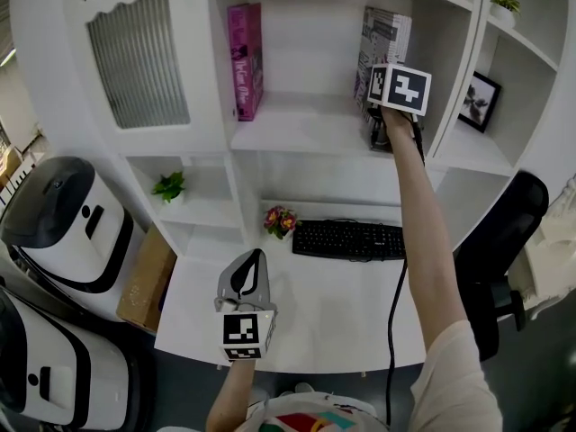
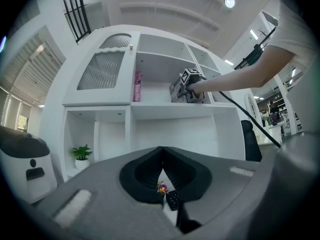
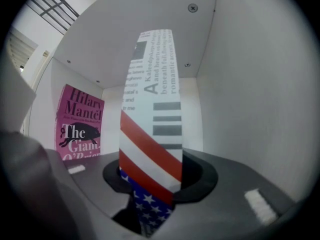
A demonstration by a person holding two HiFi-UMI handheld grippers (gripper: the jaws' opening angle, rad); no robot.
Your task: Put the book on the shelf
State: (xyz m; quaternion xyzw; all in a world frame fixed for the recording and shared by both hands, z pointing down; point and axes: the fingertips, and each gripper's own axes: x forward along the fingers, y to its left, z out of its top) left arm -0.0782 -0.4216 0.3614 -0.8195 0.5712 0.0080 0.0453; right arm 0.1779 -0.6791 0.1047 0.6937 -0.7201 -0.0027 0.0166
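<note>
Left gripper (image 1: 256,261) hangs low over the desk (image 1: 360,318), jaws pressed together, nothing btwn them. On the shelf (image 1: 297,135), a pink book (image 1: 245,61) stands at the compartment's left. Further right, the striped book (image 1: 385,32) stands upright near the side wall (image 3: 250,84), w/ the right gripper (image 1: 382,122) clamped on it. Best approach: seat the bottom edge flat, keep it vertical, then release w/o dragging.

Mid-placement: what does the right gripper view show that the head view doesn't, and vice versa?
Right gripper view only: the right gripper clamped on the striped book, its stars and red stripes. Head view only: the left gripper, shut, above the desk, plus keyboard and flowers. Both: the striped book in the shelf compartment by its right wall, the pink book at the left.
</note>
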